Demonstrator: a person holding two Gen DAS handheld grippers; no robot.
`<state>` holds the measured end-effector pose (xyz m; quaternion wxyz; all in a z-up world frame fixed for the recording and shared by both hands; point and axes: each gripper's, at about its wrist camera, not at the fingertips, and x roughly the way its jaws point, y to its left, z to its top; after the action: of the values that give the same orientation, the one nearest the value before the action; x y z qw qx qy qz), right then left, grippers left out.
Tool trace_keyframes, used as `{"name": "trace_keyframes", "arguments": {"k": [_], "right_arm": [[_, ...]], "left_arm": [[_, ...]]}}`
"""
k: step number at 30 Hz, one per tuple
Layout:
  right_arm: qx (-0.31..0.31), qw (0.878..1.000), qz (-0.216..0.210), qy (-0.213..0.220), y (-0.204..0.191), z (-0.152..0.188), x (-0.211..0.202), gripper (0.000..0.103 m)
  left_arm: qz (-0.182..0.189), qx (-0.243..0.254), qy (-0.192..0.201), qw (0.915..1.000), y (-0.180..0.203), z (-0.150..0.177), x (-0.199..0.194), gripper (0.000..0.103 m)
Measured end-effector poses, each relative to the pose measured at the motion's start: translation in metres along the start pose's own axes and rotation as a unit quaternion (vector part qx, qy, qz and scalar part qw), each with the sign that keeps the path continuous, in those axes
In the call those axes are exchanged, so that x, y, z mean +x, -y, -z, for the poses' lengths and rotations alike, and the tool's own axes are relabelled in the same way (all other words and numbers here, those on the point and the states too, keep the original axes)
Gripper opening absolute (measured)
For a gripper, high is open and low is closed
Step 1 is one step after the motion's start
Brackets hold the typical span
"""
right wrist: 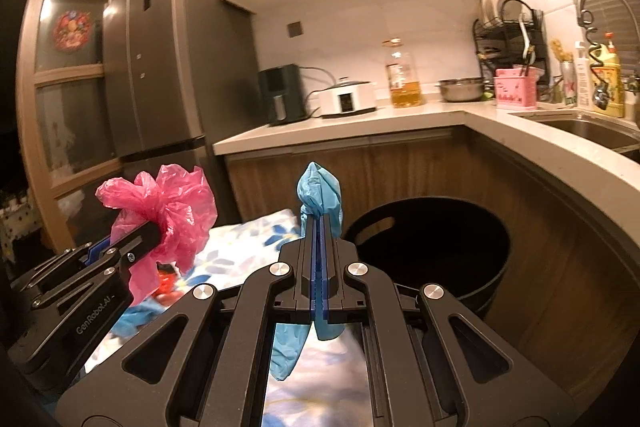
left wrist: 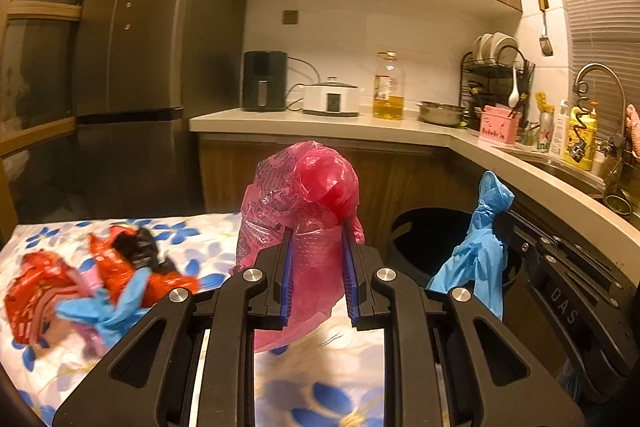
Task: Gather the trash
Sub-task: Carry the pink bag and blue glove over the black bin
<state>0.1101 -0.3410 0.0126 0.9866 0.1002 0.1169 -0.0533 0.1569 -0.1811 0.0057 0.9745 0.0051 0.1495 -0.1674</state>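
While both tongs carry trash, note the bin's bearing: your right tongs (right wrist: 319,227) are clamped fully shut on the blue glove (right wrist: 319,189), with the black bin (right wrist: 432,247) just ahead to their right. Your left tongs (left wrist: 317,239) hold the pink bag (left wrist: 308,195), partly closed, farther from the bin over the floral-clothed surface (left wrist: 216,227).

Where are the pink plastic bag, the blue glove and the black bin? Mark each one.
pink plastic bag (left wrist: 316,187), left wrist view, crumpled top.
blue glove (right wrist: 318,189), right wrist view, bunched upper end.
black bin (right wrist: 496,267), right wrist view, right rim.
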Motion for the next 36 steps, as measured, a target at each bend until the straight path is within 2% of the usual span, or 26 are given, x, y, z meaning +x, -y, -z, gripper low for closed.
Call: {"name": "trace_keyframes", "arguments": {"k": [15,24,36], "right_arm": [[0.008,0.997,0.069,0.016,0.068,-0.021,0.019,0.002],[0.015,0.996,0.083,0.013,0.095,-0.028,0.035,0.002],[0.019,0.996,0.086,0.003,0.108,-0.029,0.056,0.002]], "left_arm": [[0.069,0.031,0.000,0.9971,0.079,-0.019,0.056,0.021],[0.091,0.038,-0.009,0.9950,0.102,-0.023,0.085,0.021],[0.121,0.037,-0.025,0.9916,0.112,-0.019,0.113,0.021]]}}
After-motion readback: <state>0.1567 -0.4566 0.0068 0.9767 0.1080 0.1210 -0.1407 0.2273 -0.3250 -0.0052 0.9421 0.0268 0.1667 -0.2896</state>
